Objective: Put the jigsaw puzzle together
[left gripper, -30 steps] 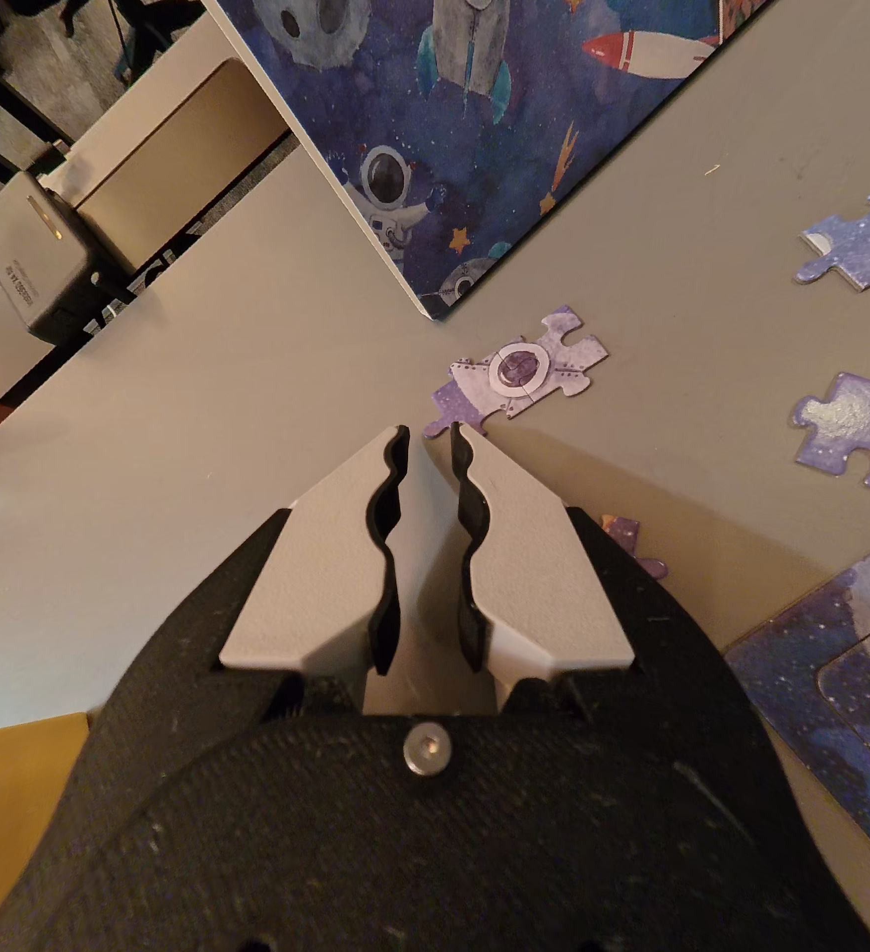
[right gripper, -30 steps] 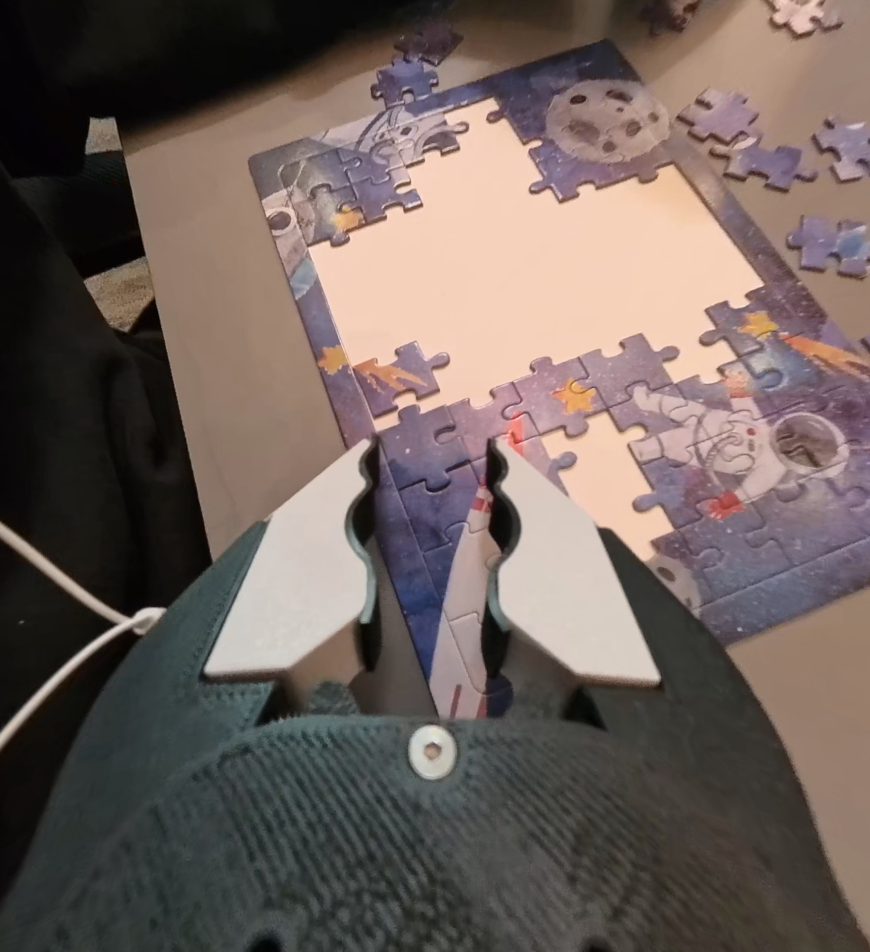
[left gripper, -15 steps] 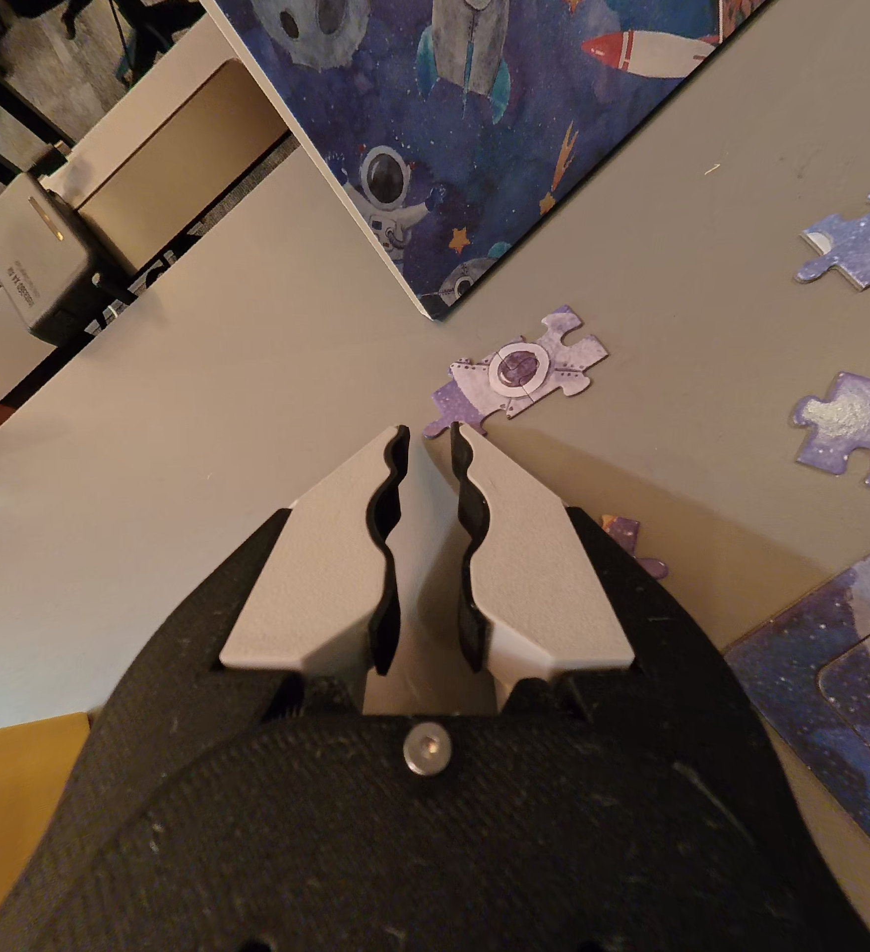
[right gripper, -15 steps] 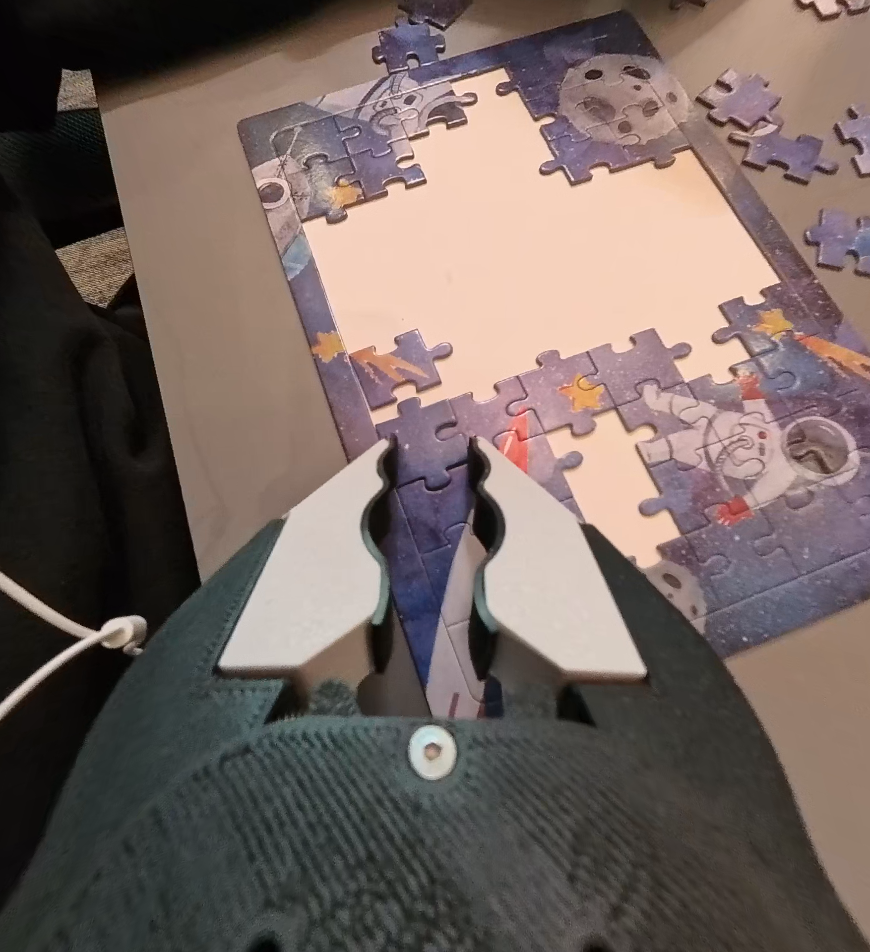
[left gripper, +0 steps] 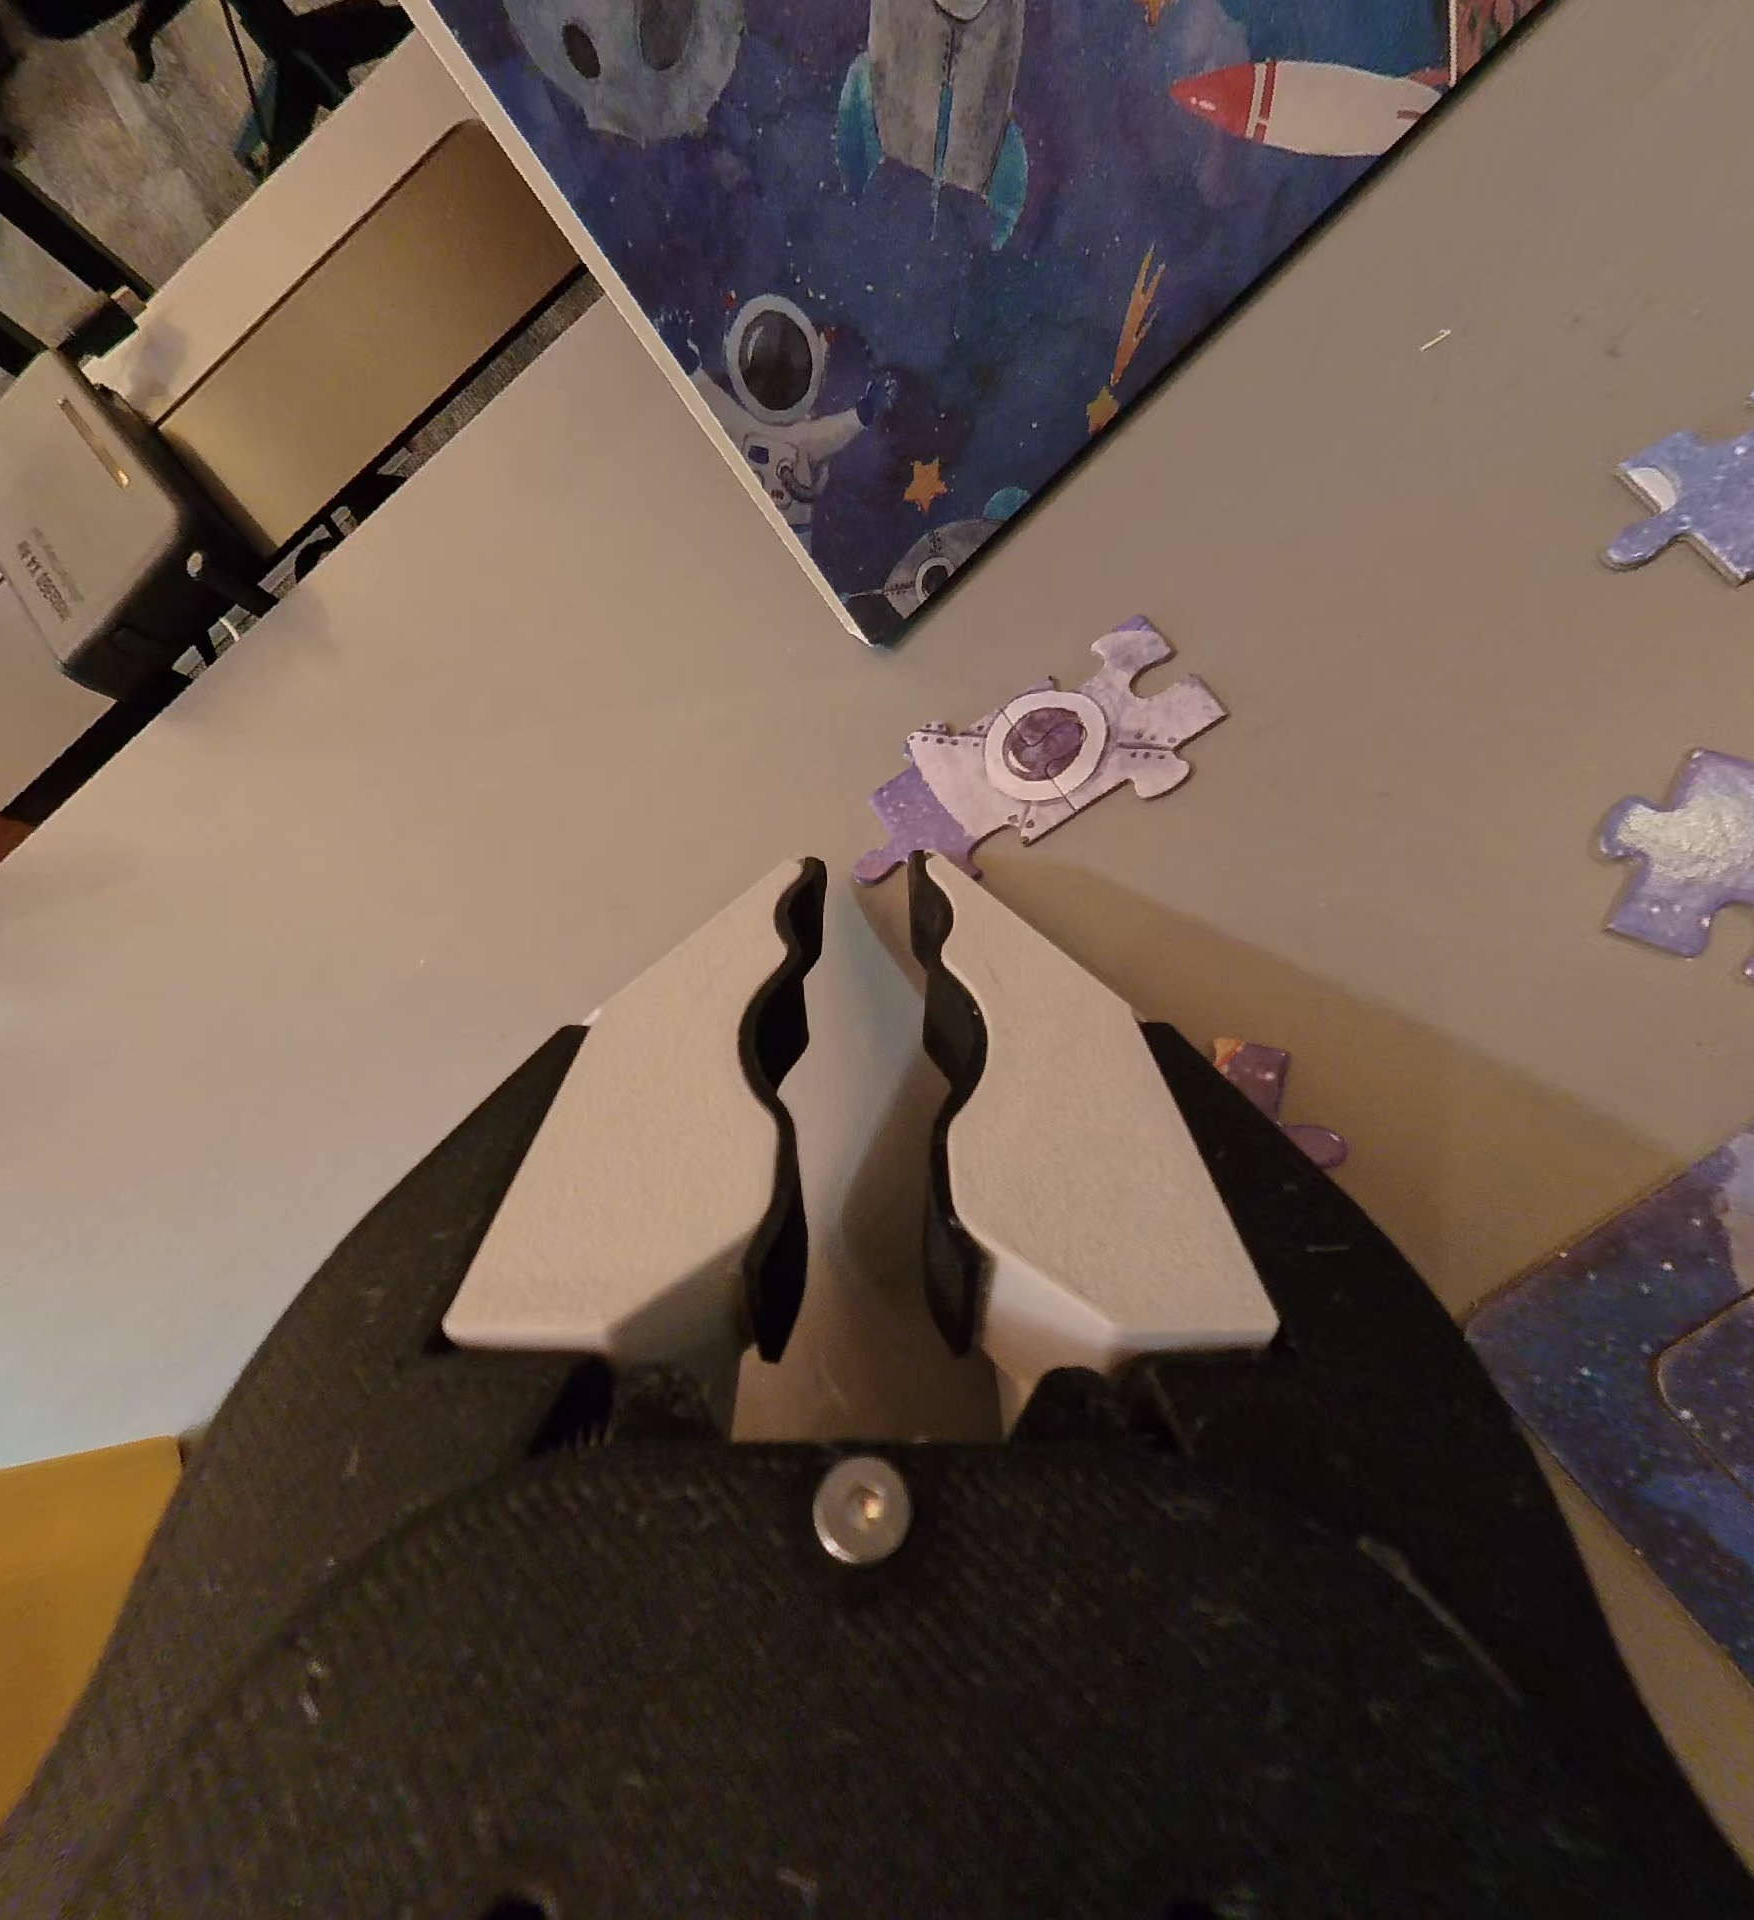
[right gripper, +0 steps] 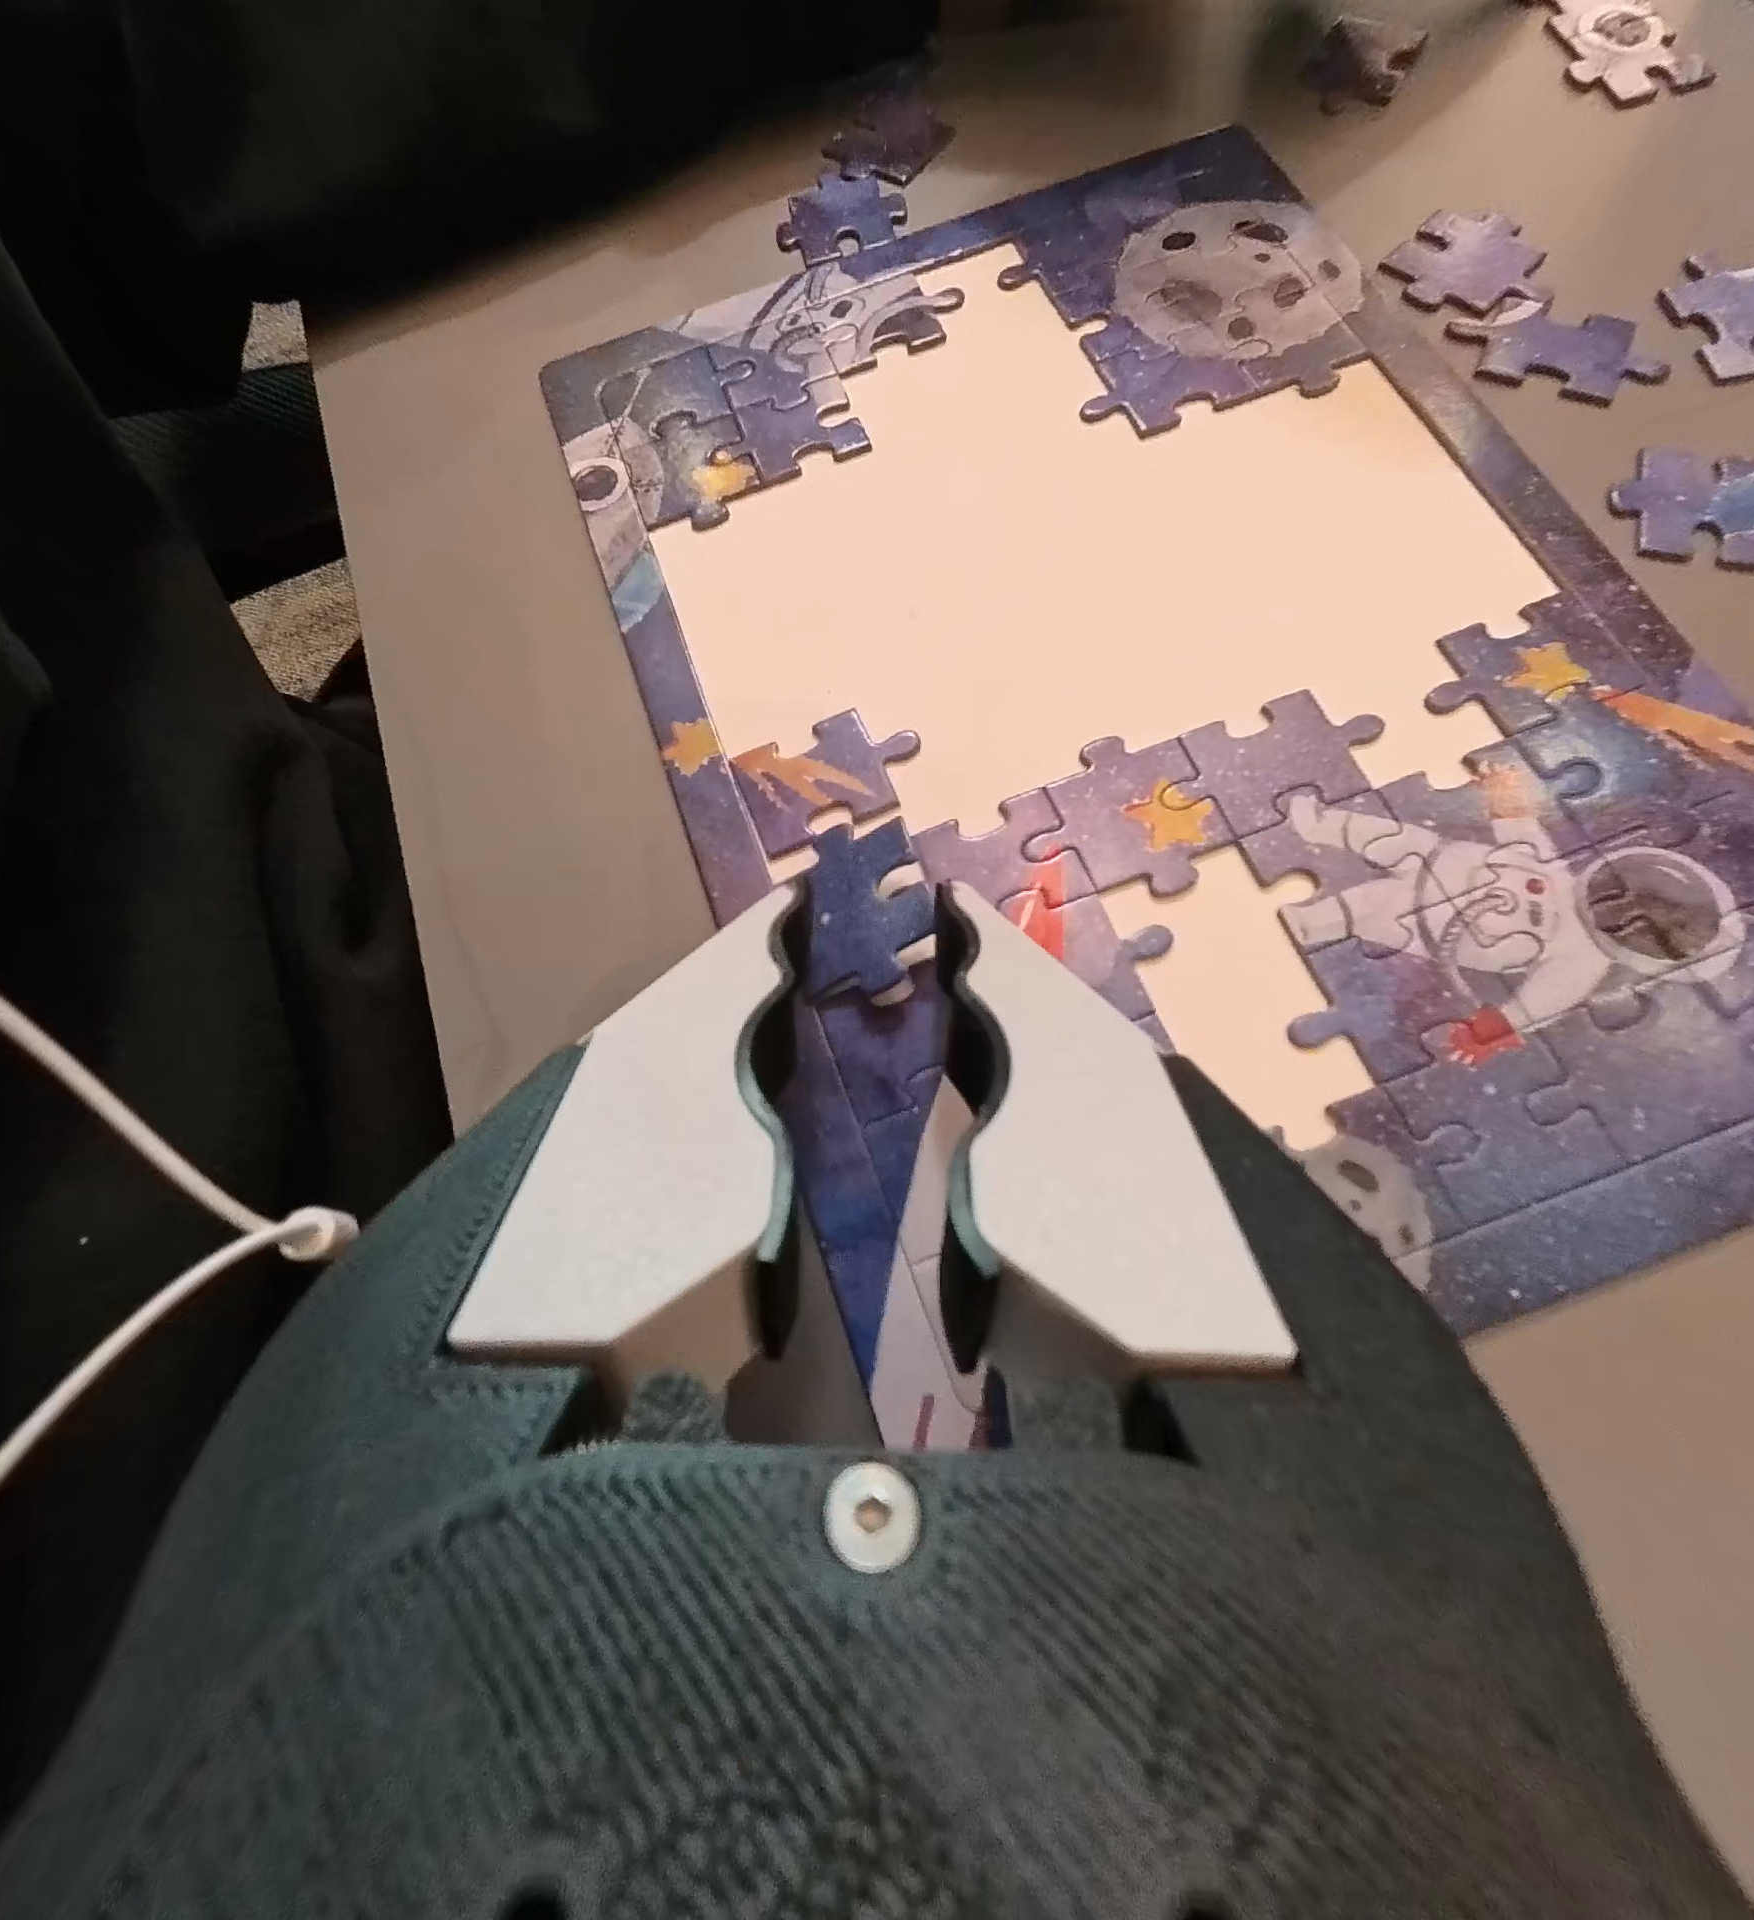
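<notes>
I can see small pale print on the side of the dark grey box [left gripper: 73,540]; large white lettering on the black strip [left gripper: 260,592] beneath it; I leave the wording unquoted.

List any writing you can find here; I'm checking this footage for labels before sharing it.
Dark grey device: a line of small pale print on its side; I do not copy writing out.
Black strip past the table edge: large white letters, cut off by the table.
Puzzle board, loose pieces, picture panel: pictures only, no writing seen.
</notes>
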The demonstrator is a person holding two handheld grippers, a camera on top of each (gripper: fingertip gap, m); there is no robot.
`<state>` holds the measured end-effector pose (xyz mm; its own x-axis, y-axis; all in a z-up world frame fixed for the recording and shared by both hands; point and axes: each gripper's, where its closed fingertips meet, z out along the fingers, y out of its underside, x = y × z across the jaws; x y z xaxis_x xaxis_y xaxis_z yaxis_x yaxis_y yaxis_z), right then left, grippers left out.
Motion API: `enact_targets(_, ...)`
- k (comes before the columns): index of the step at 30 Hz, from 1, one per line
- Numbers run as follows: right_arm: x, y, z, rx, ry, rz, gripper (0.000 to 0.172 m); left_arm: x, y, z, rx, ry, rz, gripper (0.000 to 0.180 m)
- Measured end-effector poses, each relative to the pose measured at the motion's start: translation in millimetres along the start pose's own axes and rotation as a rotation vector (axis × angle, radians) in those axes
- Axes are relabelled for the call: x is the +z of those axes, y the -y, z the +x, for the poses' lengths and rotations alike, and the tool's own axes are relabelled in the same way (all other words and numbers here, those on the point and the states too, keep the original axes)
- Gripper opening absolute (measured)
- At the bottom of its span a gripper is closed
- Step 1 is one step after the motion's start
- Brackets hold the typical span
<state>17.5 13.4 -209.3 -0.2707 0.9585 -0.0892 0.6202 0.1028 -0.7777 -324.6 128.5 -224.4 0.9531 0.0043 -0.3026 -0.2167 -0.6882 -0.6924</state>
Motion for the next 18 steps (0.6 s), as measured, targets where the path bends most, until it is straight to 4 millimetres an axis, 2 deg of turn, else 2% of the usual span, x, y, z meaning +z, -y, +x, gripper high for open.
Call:
enact_targets(7, -7.8, 9.7, -9.2, 0.064, 0.103, 0.071, 0.015, 0.0, 0.0, 0.1, 0.001, 0.0, 0.0, 0.017)
enact_targets(11, -6.1, 10.8, -11.6, 0.075, 0.125, 0.076, 0.018, 0.0, 0.0, 0.2, 0.001, 0.0, 0.0, 0.017)
enact_targets(18, -3.4, 11.3, -16.6, 0.058, 0.151, 0.062, 0.013, 0.0, 0.0, 0.2, 0.002, 0.0, 0.0, 0.017)
